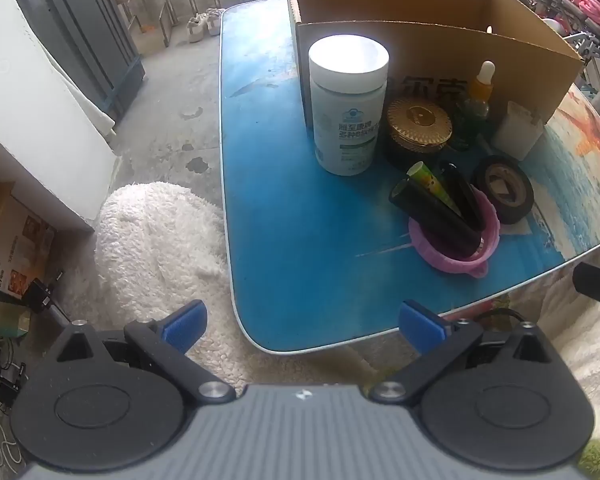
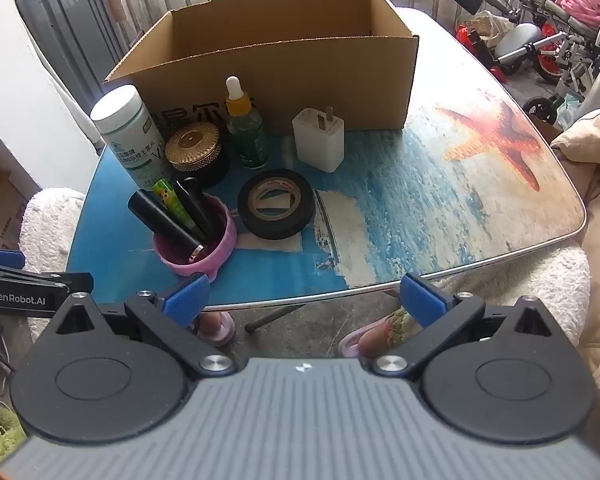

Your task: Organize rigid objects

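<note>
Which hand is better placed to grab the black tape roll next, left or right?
Probably the right. The tape roll lies just ahead of the right tongs, which are open. From the left tongs, also open, it sits far right behind the pink cup.

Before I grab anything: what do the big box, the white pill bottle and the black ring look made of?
Box: plain brown corrugated cardboard, matte, raw-cut edges. Pill bottle: probably smooth white plastic with a printed label. Black ring: looks like a roll of black tape, slight sheen, on a tan cardboard core.

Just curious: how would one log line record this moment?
left gripper: open, empty | right gripper: open, empty | cardboard box: nothing visible inside | items on table
</note>
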A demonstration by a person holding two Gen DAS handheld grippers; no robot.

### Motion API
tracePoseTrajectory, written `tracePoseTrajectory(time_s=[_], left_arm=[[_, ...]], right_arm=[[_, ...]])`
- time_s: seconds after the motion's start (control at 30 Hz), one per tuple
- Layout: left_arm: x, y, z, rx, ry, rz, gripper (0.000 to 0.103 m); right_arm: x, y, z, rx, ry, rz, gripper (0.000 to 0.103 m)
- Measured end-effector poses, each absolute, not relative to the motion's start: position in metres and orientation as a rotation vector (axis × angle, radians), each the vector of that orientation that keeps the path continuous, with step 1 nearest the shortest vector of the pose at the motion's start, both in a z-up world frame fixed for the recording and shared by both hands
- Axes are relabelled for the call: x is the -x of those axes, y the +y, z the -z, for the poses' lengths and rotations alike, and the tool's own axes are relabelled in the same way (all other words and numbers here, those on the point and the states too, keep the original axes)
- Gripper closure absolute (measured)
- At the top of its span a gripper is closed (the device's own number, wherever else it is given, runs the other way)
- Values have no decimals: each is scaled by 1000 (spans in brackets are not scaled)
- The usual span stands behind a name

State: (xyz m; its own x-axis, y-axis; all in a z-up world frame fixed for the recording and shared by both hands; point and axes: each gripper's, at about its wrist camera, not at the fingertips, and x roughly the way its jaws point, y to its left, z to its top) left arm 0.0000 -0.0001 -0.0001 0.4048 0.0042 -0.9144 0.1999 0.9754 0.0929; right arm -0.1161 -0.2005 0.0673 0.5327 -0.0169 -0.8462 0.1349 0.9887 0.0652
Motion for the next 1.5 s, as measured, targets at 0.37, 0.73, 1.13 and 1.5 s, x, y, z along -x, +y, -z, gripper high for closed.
tracePoseTrajectory(time_s=[0.37,0.73,1.13,1.5], left_arm=[[4,1,-3,-195,1149,125,1],[-1,1,-2,-192,1150,132,1],[0,5,-4,-182,1150,128,1],[1,3,-3,-185,1149,127,1]], right_arm=[[114,-200,-65,-134,1007,93,1],[112,-201,-66,-128,1011,88,1],[111,-199,-64,-122,1012,85,1],[112,-198,-65,-121,1012,84,1]])
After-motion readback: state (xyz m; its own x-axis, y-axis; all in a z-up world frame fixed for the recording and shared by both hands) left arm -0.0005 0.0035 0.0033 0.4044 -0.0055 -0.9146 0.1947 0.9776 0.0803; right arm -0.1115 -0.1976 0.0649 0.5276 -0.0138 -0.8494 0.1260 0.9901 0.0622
